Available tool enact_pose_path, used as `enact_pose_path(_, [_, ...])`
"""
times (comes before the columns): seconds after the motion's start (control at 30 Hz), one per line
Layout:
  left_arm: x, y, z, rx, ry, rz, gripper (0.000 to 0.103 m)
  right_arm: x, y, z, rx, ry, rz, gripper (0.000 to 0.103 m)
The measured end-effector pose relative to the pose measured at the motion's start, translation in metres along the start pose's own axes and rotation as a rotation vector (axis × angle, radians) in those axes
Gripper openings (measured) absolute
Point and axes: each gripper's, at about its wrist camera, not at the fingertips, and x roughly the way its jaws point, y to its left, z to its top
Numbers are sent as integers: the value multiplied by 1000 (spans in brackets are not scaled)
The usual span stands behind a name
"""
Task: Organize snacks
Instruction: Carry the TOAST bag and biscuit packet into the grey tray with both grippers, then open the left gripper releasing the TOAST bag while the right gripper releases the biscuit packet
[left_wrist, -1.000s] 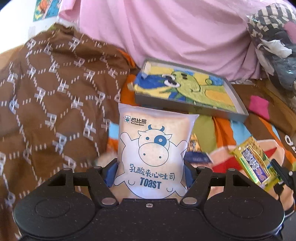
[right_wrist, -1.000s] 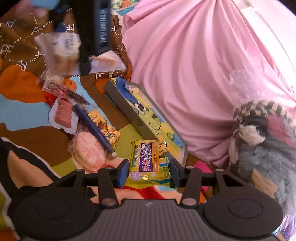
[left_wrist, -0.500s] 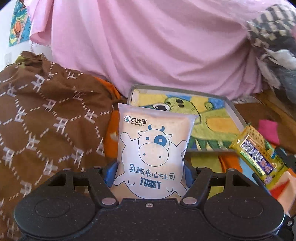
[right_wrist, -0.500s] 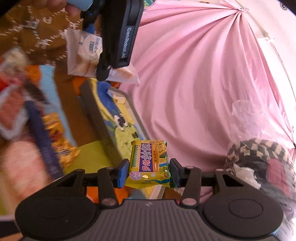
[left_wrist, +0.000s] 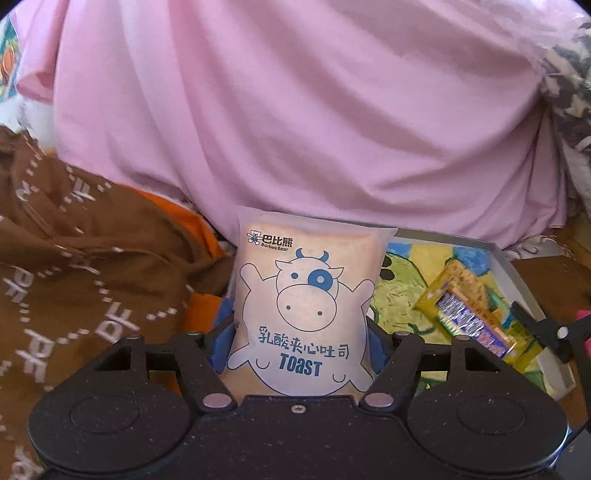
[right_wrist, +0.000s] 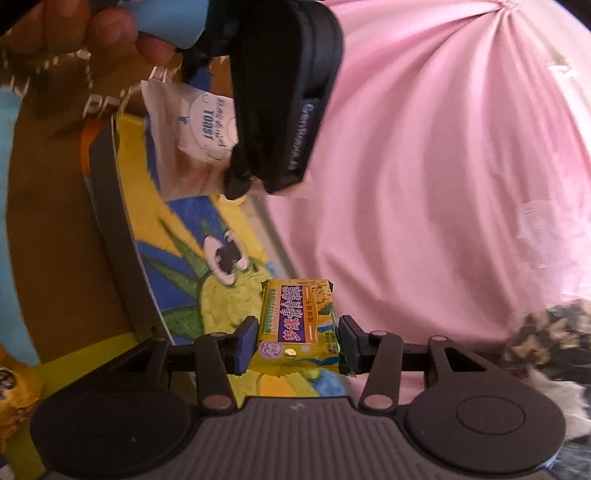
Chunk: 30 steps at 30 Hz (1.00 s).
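My left gripper (left_wrist: 299, 339) is shut on a white toast packet (left_wrist: 306, 302) printed with a blue cow and held upright. The same toast packet (right_wrist: 192, 144) shows in the right wrist view, hanging over the far end of the tray. My right gripper (right_wrist: 297, 343) is shut on a yellow-green snack bar (right_wrist: 299, 325) with a purple label, held above the near part of the grey-rimmed tray (right_wrist: 114, 236). From the left wrist view the snack bar (left_wrist: 469, 314) hovers over the tray (left_wrist: 517, 280), whose floor carries a green and yellow cartoon picture.
A big pink cloth (left_wrist: 314, 122) rises right behind the tray. A brown patterned cloth (left_wrist: 81, 280) lies to the left. A person's hand (right_wrist: 92, 33) grips the left tool. A yellow wrapped snack (right_wrist: 14, 402) lies at the lower left, a patterned bundle (right_wrist: 546, 339) at the right.
Both grippers have carried their snacks forward from the loose pile to above the tray. The tray now fills more of both views, and the pile has slid out of sight.
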Motion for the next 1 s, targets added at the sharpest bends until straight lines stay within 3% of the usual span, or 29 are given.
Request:
enact_pose_path(0.17, [39, 5, -13, -20, 63, -11, 70, 8, -6, -2, 56, -10, 38, 49])
enact_pose_path(0.3, [54, 6, -21, -27, 93, -48, 70, 12, -19, -7, 205, 40, 96, 50])
enact_pose_path(0.4, [54, 1, -28, 22, 83, -56, 72, 13, -27, -12, 298, 67, 114, 59])
enact_pose_path(0.53, [51, 0, -29, 19, 78, -63, 78, 14, -36, -21, 391, 86, 112, 89])
enact_pose_path(0.63, [48, 2, -26, -16, 79, -51, 86, 10, -40, -26, 419, 103, 70, 99])
enact_pose_path(0.83, [29, 2, -21, -50, 49, -42, 93, -10, -51, -37, 491, 140, 46, 103])
enact_pose_path(1.0, [-7, -6, -25, -64, -15, -7, 94, -42, -73, -47, 631, 150, 66, 103])
